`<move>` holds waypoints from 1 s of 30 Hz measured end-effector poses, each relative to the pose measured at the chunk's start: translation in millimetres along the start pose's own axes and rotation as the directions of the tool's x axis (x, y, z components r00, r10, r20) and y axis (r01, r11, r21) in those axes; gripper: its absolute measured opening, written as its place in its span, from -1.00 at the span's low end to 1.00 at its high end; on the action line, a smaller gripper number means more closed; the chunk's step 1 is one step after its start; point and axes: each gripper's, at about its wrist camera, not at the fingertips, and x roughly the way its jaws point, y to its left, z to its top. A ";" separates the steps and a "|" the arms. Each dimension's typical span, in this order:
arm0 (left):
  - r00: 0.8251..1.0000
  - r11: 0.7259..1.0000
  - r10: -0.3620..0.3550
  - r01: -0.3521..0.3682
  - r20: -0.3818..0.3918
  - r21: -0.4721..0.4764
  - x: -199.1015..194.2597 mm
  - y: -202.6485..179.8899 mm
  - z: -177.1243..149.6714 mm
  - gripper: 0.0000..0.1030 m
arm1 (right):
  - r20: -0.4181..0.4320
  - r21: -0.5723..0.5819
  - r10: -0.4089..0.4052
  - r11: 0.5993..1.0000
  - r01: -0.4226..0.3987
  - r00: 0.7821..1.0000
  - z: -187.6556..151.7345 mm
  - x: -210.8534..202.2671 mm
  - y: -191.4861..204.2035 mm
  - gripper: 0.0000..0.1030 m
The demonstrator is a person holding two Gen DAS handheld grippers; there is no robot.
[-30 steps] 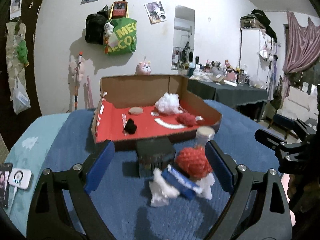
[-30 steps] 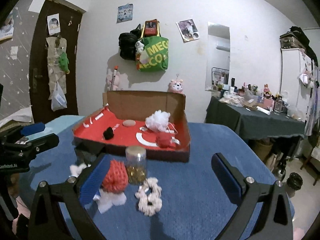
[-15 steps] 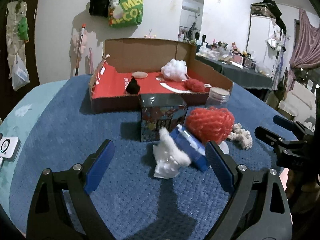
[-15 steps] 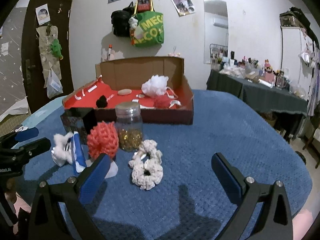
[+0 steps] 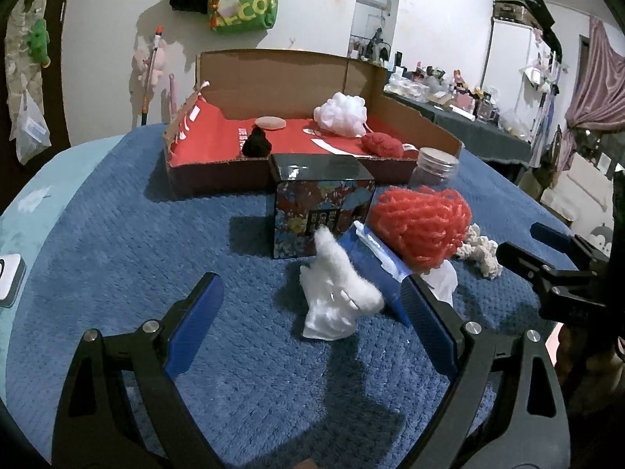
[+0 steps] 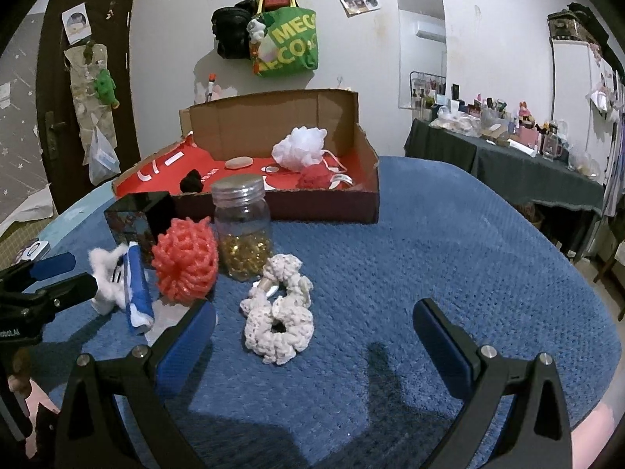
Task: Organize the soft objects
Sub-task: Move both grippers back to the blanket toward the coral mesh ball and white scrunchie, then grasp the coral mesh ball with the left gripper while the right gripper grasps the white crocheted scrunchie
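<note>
A white fluffy piece (image 5: 336, 293) lies on the blue cover just ahead of my open left gripper (image 5: 312, 312), whose jaws are empty. Behind it rest a blue packet (image 5: 375, 262) and an orange-red knitted ball (image 5: 422, 222). My right gripper (image 6: 312, 332) is open too, with a cream crocheted scrunchie (image 6: 279, 328) between and beyond its fingertips, untouched. The orange-red ball (image 6: 183, 262) sits left of that. An open cardboard box (image 6: 363, 179) with a red floor holds a white puff (image 6: 300, 152), a red yarn ball (image 6: 314, 178) and a small black piece (image 6: 191, 181).
A glass jar (image 6: 242, 226) of gold beads and a dark patterned box (image 5: 320, 203) stand between the soft things and the cardboard box. A white device (image 5: 8, 277) lies at the left edge. A cluttered dark table (image 6: 508, 156) stands at the right.
Both grippers have sunk toward the blue cover and tilted down, so the soft things loom larger and closer. Their jaws stay just as wide.
</note>
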 end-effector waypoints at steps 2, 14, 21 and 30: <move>1.000 1.000 -0.007 0.007 -0.007 0.001 1.6 0.7 1.3 0.79 | -0.008 0.008 0.001 1.000 -0.001 1.000 0.3 2.2 -2.6 1.00; 0.990 0.986 -0.143 0.143 -0.002 0.080 4.9 -42.2 33.8 0.79 | -0.055 0.005 0.093 0.996 -0.093 0.994 12.6 19.2 -17.6 1.00; 0.985 0.974 -0.166 0.171 -0.040 0.151 26.2 -77.9 43.3 0.59 | -0.143 -0.021 0.238 0.970 -0.244 0.961 12.2 36.7 -27.9 0.80; 0.979 0.974 -0.166 0.182 -0.123 0.133 57.2 -84.8 45.4 -0.23 | -0.192 -0.060 0.370 0.920 -0.388 0.909 2.0 43.6 -19.3 -0.40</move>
